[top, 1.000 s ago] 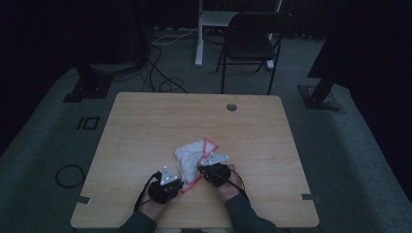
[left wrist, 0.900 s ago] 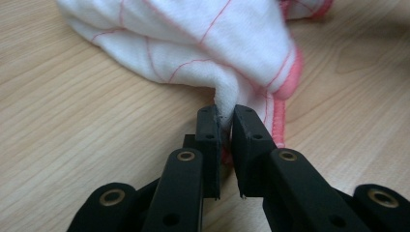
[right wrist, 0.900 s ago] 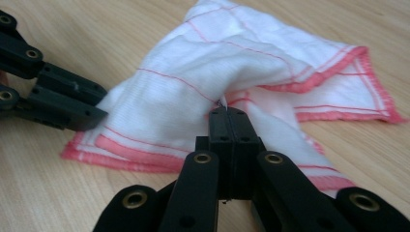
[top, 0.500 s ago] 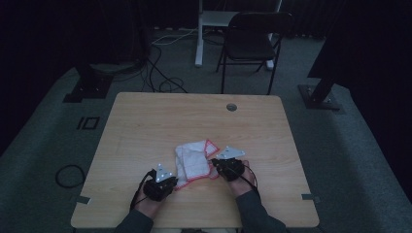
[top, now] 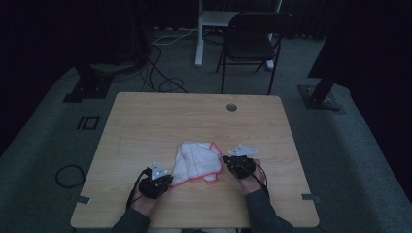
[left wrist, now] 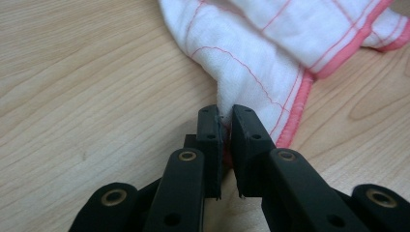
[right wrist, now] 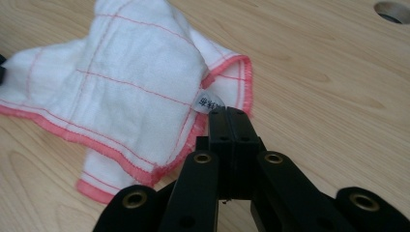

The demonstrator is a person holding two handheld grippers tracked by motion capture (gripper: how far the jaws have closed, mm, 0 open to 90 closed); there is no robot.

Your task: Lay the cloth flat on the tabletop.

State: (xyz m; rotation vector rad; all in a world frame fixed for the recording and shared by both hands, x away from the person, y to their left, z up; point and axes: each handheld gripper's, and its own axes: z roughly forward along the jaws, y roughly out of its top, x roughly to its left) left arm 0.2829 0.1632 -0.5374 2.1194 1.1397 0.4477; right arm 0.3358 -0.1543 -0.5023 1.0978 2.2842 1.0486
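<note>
A white cloth [top: 197, 160] with thin red lines and a pink hem lies on the wooden table [top: 145, 126] near the front edge, partly folded over itself. My left gripper [top: 170, 179] is at its lower left corner. In the left gripper view the left gripper [left wrist: 226, 121] is shut on a pinch of the cloth [left wrist: 251, 53]. My right gripper [top: 224, 159] is at the cloth's right edge. In the right gripper view the right gripper [right wrist: 227, 113] is shut tight on the hem of the cloth [right wrist: 121, 82], right by a small white label [right wrist: 209, 103].
A round cable hole [top: 231, 107] sits near the table's far edge. A black folding chair [top: 252, 43] and a white stand [top: 209, 24] are on the floor beyond the table. Cables [top: 160, 82] trail on the carpet to the far left.
My right gripper has moved to the right with the cloth's edge, and the cloth now lies spread wider and flatter between the two grippers. The left gripper has stayed about where it was.
</note>
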